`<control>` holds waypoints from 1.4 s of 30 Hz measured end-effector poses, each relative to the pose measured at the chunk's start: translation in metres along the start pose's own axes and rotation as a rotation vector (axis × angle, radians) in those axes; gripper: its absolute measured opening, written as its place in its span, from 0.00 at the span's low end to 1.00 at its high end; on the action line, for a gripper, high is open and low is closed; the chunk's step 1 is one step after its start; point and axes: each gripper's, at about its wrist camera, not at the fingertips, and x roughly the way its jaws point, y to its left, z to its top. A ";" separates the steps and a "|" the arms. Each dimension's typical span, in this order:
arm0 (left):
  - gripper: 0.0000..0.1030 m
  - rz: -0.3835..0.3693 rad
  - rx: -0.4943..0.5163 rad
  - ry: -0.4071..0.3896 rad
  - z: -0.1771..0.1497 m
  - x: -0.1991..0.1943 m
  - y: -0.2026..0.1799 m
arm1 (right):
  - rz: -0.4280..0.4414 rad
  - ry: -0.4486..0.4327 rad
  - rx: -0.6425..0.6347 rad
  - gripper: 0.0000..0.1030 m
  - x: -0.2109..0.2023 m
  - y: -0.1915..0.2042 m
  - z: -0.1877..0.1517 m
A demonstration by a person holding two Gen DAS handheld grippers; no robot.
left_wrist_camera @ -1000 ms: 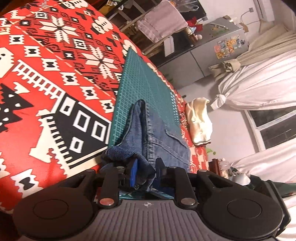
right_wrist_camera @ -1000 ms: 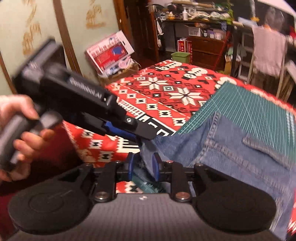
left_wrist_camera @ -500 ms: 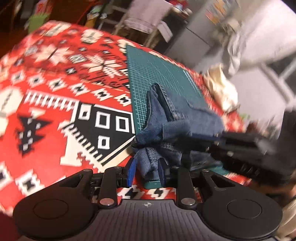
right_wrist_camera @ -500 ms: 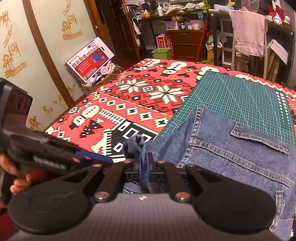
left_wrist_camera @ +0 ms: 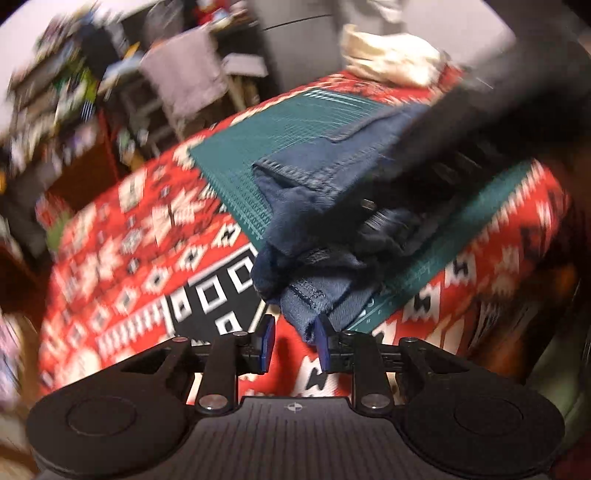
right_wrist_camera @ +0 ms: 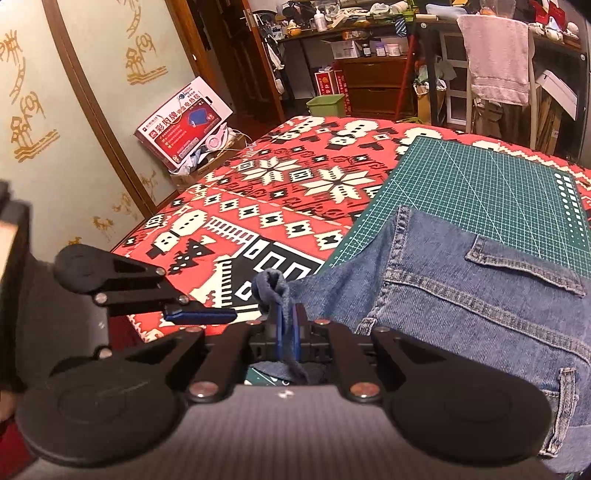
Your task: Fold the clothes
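Left claw (left_wrist_camera: 291,341): blue pads set apart, a clear gap between them; denim (left_wrist_camera: 317,291) hangs just past the tips, touching the right pad's tip, not pinched. Seen from the right wrist it sits low at the near left, level, pointing right. Right claw (right_wrist_camera: 287,332): pads pressed together on a bunched fold of denim, which pokes up above the tips.

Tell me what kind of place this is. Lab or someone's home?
Most likely a lived-in home room, not a lab. The jeans lie on a green cutting mat over a red patterned cloth; behind are cluttered shelves, a towel over a chair and a product box on the floor.
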 end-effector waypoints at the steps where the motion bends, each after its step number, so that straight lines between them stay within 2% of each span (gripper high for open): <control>1: 0.21 0.022 0.054 -0.010 -0.001 -0.001 -0.005 | 0.001 0.000 0.003 0.06 0.000 0.000 0.000; 3: 0.21 0.068 0.163 -0.030 -0.003 -0.002 -0.013 | 0.003 -0.001 0.009 0.06 0.001 -0.001 -0.001; 6: 0.20 0.101 0.264 -0.058 -0.006 0.001 -0.022 | 0.007 0.001 0.015 0.06 0.002 -0.001 -0.001; 14: 0.21 0.094 0.441 -0.102 -0.016 0.005 -0.029 | 0.013 0.004 0.019 0.06 0.002 -0.001 -0.002; 19: 0.24 0.139 0.504 -0.120 -0.021 0.008 -0.028 | 0.020 0.006 0.023 0.06 0.003 0.000 -0.002; 23: 0.22 0.143 0.412 -0.143 -0.017 0.002 -0.016 | 0.028 0.004 0.037 0.06 0.003 -0.002 -0.002; 26: 0.20 0.160 0.380 -0.180 -0.013 -0.005 -0.011 | 0.035 0.004 0.052 0.06 0.004 -0.004 -0.003; 36: 0.18 0.130 0.512 -0.130 -0.021 0.010 -0.032 | 0.040 0.008 0.058 0.06 0.003 -0.005 -0.004; 39: 0.18 0.126 0.500 -0.126 -0.017 0.013 -0.031 | 0.050 0.012 0.056 0.07 0.004 -0.003 -0.004; 40: 0.06 0.123 0.491 -0.123 -0.016 0.013 -0.030 | 0.058 0.015 0.049 0.08 0.004 -0.002 -0.004; 42: 0.05 0.121 0.487 -0.132 -0.017 0.010 -0.030 | 0.082 0.005 0.049 0.12 0.000 -0.001 -0.003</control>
